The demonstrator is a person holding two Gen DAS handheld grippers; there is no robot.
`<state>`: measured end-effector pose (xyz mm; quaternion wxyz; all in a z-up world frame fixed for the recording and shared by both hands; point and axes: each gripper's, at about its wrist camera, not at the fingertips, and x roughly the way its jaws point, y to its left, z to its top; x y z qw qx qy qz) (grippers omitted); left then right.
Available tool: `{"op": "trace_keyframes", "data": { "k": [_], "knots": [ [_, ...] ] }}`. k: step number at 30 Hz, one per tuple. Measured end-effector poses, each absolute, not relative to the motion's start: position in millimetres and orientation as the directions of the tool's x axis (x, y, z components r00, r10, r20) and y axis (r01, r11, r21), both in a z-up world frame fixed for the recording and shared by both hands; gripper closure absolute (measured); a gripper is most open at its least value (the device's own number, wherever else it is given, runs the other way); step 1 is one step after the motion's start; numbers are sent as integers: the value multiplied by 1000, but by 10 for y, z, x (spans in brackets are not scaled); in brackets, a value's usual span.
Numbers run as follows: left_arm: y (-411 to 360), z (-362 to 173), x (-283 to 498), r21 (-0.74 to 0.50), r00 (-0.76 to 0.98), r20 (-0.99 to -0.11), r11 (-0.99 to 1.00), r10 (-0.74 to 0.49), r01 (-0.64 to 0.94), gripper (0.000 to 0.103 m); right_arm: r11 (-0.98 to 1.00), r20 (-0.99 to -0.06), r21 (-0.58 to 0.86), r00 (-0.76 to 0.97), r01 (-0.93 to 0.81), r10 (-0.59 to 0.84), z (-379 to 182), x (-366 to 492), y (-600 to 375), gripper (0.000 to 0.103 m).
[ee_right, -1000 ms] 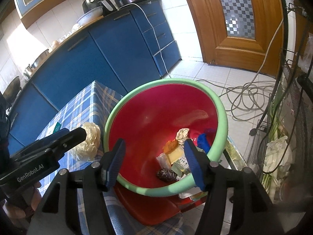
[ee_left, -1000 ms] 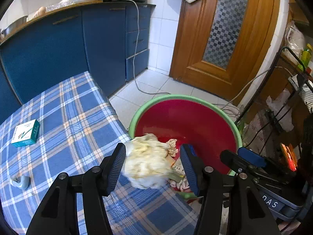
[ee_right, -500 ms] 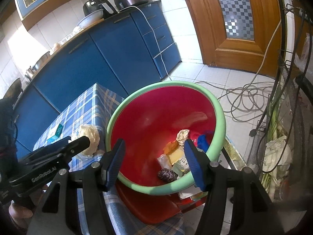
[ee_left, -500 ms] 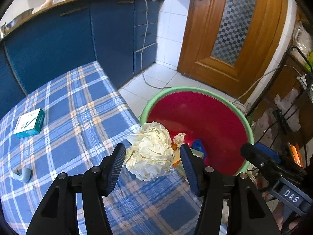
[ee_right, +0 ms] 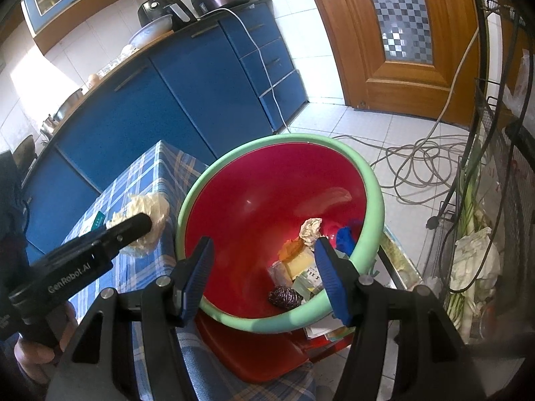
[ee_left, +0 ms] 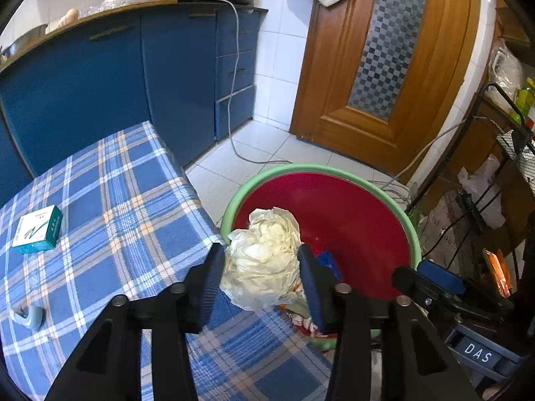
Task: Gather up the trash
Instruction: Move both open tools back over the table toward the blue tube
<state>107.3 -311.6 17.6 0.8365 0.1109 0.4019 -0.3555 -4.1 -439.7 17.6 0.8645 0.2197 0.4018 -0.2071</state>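
Inside red basin (ee_right: 254,200), wrappers (ee_right: 297,270) (scourer (ee_right: 284,296) too)

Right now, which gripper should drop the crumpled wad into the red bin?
Left. The left gripper already holds the crumpled wad at the red bin rim; the right gripper hangs open and empty over it.

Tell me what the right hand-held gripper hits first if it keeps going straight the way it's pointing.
Most likely the red basin: the right hand-held gripper straddles its green near rim, open. Going on, it would meet the inner wall or the trash pile, though depth is unclear.
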Motion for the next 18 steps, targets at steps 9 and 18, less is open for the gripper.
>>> {"op": "trace_keyframes", "data": {
  "k": [9, 18],
  "knots": [
    [-2908, 224, 1058, -102, 444, -752, 751, -488, 653, 54, 822, -783, 216, 597, 527, -177, 187, -35, -4345, 39],
    [-2252, 183, 1287, -104, 507, -773, 864, -382, 492, 54, 854, -779, 224, 613, 470, -133, 211, 87, -4083, 39]
  ]
}}
